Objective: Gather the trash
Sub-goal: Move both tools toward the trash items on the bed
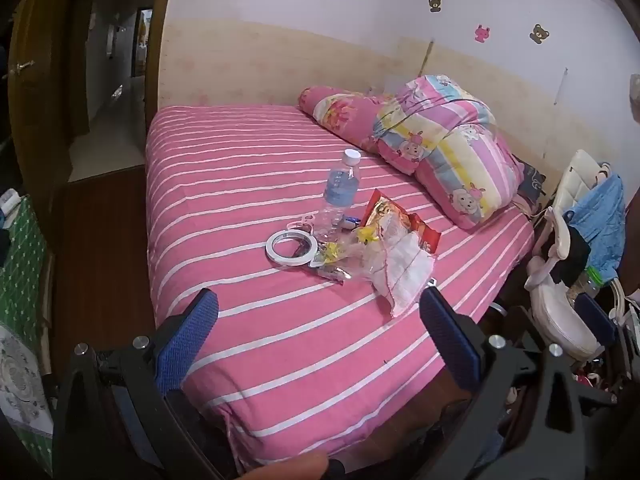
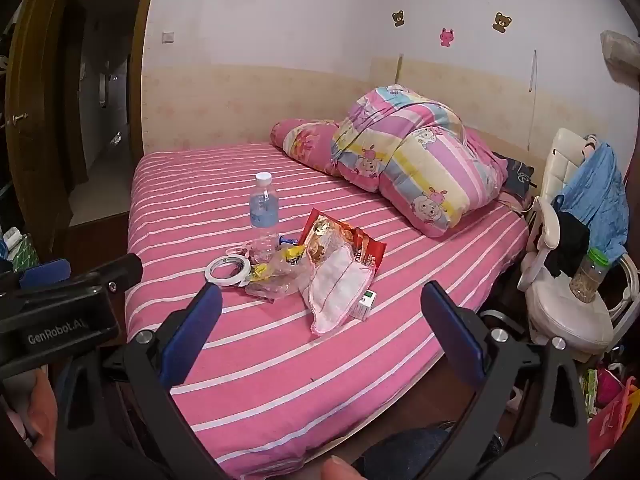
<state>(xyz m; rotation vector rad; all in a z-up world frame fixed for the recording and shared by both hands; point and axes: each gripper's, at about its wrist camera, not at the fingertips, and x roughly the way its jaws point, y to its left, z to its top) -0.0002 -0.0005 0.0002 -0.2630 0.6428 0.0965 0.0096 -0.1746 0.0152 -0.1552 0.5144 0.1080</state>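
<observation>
A pile of trash lies mid-bed on the pink striped sheet (image 1: 248, 168): a clear water bottle (image 1: 338, 196) with a white cap, a red snack wrapper (image 1: 394, 216), a white face mask (image 1: 402, 276), crumpled clear plastic with yellow bits (image 1: 352, 256) and a white tape roll (image 1: 292, 248). In the right wrist view I see the same bottle (image 2: 264, 216), wrapper (image 2: 340, 240), mask (image 2: 340, 292), tape roll (image 2: 228, 270) and a small green-and-white box (image 2: 364, 304). My left gripper (image 1: 320, 312) and right gripper (image 2: 324, 304) both stand open and empty, short of the pile.
A folded cartoon quilt (image 1: 444, 140) lies at the bed's far right by the wall. A white chair (image 2: 568, 308) with blue cloth and a green-lidded jar (image 2: 592, 276) stands right of the bed. An open doorway (image 1: 116, 80) is at the left.
</observation>
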